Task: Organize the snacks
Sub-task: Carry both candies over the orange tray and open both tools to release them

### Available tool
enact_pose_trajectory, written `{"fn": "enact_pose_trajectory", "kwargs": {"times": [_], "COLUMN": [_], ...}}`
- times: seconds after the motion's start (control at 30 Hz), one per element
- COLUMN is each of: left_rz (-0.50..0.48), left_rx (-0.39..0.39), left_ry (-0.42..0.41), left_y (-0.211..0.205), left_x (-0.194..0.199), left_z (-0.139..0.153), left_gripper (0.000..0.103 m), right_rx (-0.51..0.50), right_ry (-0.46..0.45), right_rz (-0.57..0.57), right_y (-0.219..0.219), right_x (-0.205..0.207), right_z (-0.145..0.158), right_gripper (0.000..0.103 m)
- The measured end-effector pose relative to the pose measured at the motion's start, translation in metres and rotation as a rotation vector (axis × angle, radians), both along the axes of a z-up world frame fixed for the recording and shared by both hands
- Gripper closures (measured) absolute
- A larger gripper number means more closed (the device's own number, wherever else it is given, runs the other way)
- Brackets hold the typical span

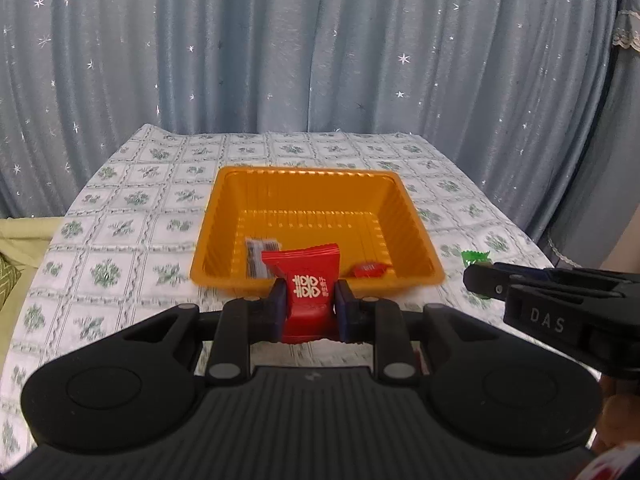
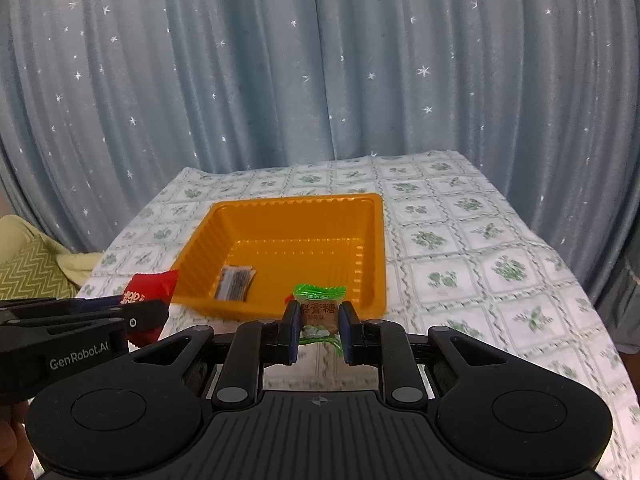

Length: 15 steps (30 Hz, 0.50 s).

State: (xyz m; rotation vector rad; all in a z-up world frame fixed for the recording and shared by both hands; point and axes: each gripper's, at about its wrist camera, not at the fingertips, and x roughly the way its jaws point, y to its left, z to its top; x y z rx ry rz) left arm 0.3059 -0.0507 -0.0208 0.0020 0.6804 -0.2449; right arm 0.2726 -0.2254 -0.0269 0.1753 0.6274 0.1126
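Two grippers each carry a snack above the near edge of the orange tray (image 1: 416,236) — the left gripper (image 1: 310,308) is clamped on a red packet (image 1: 308,292), the right gripper (image 2: 319,330) pinches a green-wrapped candy (image 2: 319,312). Inside the tray lie a grey-printed sachet (image 1: 260,254) at near left and a small red candy (image 1: 370,269) at near right. Underneath spreads a floral tablecloth (image 2: 460,248); blue starred curtains (image 2: 320,60) hang at the far side.

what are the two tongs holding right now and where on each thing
The left tongs pinch a red snack packet by its two side edges, low on the pack. The right tongs pinch a green-wrapped candy across its middle.
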Motion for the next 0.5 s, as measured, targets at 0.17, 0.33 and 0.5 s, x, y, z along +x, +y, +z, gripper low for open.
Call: {"fn": "enact_pose_trajectory", "kwargs": {"times": [0.17,0.33,0.5], "left_rz": [0.002,-0.002,-0.004], "left_rx": [-0.001,0.012,0.018], "left_ry": [-0.002,0.001,0.013], "left_y": [-0.001,-0.006,-0.01], "left_x": [0.036,0.069,0.091], "left_z": [-0.002,-0.007,-0.014], "left_gripper": [0.081,0.081,0.081], "right_rx": [0.011,0.037,0.024], "right_ry": [0.008,0.023,0.039], "right_rz": [0.01,0.018,0.025], "right_y": [-0.004,-0.007,-0.005], "right_x": [0.038,0.076,0.102], "right_z": [-0.005,-0.011,-0.019], "right_gripper": [0.083,0.082,0.083]}}
